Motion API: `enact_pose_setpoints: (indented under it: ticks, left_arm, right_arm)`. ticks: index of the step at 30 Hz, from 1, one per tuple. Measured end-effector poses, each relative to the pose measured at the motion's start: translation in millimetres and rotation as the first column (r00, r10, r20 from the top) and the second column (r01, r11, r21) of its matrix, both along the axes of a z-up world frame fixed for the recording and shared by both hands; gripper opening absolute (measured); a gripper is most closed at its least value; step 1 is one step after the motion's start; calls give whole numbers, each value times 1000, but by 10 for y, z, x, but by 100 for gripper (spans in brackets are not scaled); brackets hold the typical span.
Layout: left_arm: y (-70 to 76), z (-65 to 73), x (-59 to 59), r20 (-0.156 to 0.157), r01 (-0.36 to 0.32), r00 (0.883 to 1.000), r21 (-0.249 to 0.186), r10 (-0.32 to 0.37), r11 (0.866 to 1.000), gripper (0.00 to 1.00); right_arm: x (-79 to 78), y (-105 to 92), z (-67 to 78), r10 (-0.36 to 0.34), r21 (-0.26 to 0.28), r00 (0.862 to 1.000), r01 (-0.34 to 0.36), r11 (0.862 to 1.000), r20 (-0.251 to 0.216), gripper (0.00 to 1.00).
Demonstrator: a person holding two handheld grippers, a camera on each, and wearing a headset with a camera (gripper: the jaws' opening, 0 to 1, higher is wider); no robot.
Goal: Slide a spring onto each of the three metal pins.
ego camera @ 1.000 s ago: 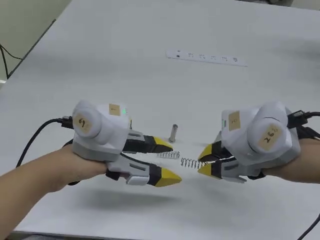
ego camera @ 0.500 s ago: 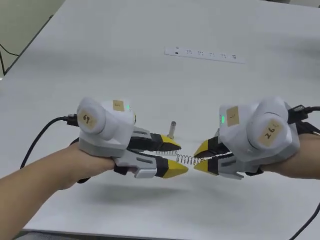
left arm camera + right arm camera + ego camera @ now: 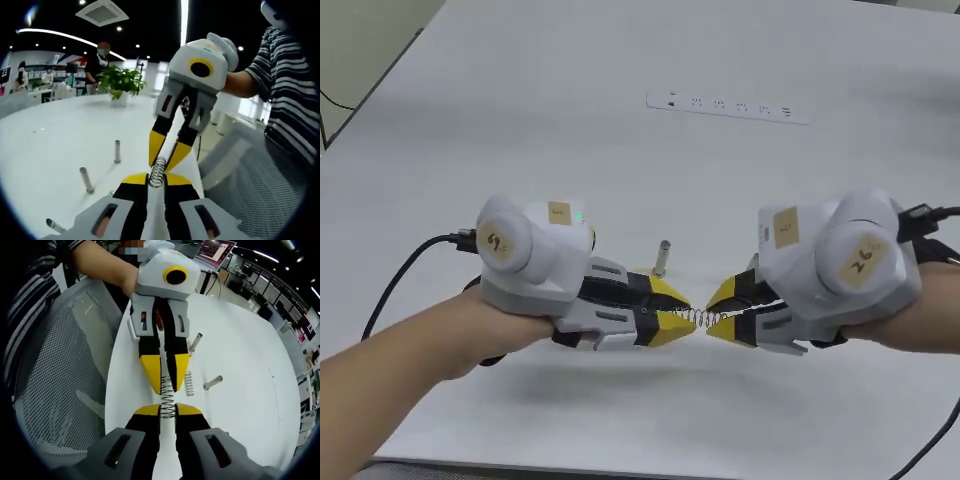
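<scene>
Three pins [image 3: 117, 151], spare spring [image 3: 188, 383] nearby

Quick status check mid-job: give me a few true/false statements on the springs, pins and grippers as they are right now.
1. The left gripper and right gripper both grip one spring. True.
2. A spring already sits on a pin. False: the pins in view are bare.
3. A second spring lies on the table. True.
4. The power strip lies between the grippers. False: it lies far beyond them.
</scene>
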State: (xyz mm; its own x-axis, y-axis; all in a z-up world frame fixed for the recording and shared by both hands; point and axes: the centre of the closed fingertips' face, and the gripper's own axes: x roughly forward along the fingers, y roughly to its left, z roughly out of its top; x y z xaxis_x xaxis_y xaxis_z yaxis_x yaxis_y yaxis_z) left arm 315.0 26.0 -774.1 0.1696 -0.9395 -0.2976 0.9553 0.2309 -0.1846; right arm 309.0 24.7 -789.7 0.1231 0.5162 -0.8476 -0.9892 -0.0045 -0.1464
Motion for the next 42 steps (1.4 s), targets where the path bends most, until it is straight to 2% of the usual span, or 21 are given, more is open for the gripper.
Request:
enact_pose_setpoints:
  ticks: [3, 12, 25, 29, 34, 42]
  left_arm:
    - [-4, -2, -11, 12, 13, 1000, 2, -13, 1000, 3]
    - [2, 18, -13, 19, 36, 999, -3, -36, 999, 3]
    - [17, 5, -33, 2, 55, 999, -3, -55, 998, 2]
    - [40, -28, -29, -1, 58, 998, 6, -58, 998, 2]
    - [31, -14, -49, 3, 70, 998, 5, -70, 998, 2]
    - [4, -10, -88, 2, 85, 996, 8, -85, 996, 2]
  right_arm:
    - [-8, 0, 2, 1, 1, 1000, -1, 1000, -2, 7]
    - [-20, 11, 13, -8, 16, 1000, 9, 1000, -13, 7]
    - [-30, 12, 14, -14, 34, 1000, 15, 999, -23, 8]
    - [-16, -74, -38, -19, 24, 1000, 20, 1000, -24, 11]
    - [-56, -66, -62, -14, 48, 999, 16, 999, -43, 14]
    - [-76, -71, -101, -6, 34, 999, 7, 999, -44, 8]
